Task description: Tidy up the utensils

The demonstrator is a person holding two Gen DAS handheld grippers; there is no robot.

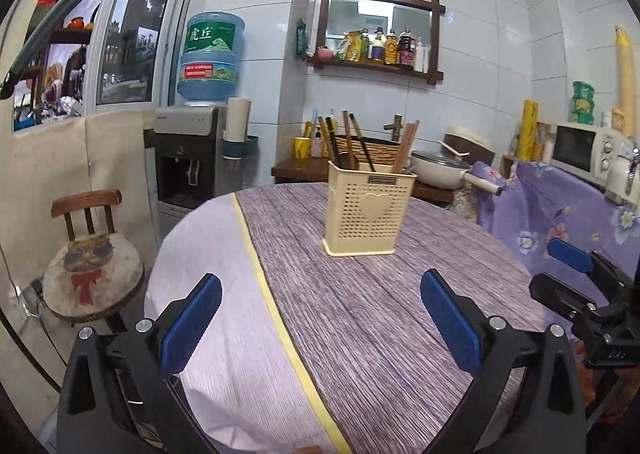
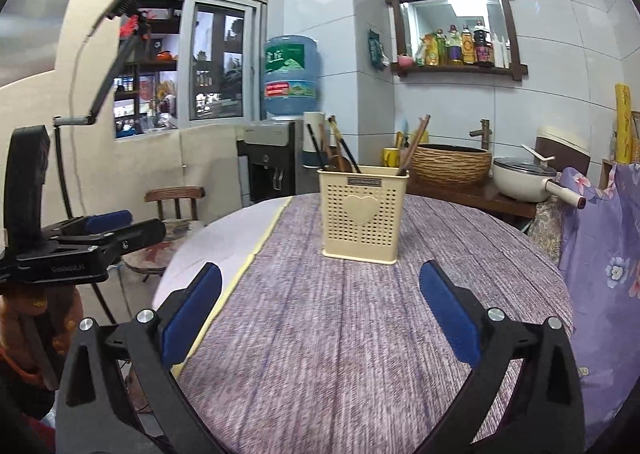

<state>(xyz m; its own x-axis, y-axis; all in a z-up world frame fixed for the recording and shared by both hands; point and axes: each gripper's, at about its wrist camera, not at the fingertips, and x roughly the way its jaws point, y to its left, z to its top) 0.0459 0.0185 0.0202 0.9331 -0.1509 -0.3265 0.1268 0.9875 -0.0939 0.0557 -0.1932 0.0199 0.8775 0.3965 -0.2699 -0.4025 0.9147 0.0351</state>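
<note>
Round purple wood-grain table, cream perforated plastic utensil holder mid-table holding wooden chopsticks; left gripper and right gripper gape empty; light, rigid sticks, probably pinch near tops

- The utensil holder stands upright on the round table, the only obstacle on its top; chopsticks and spoons stick up out of it.
- Bare tabletop lies between the holder and both grippers, which are spread wide: left gripper, right gripper.
- Off the table's left edge stands a chair; a draped purple cloth crowds its right edge.
</note>
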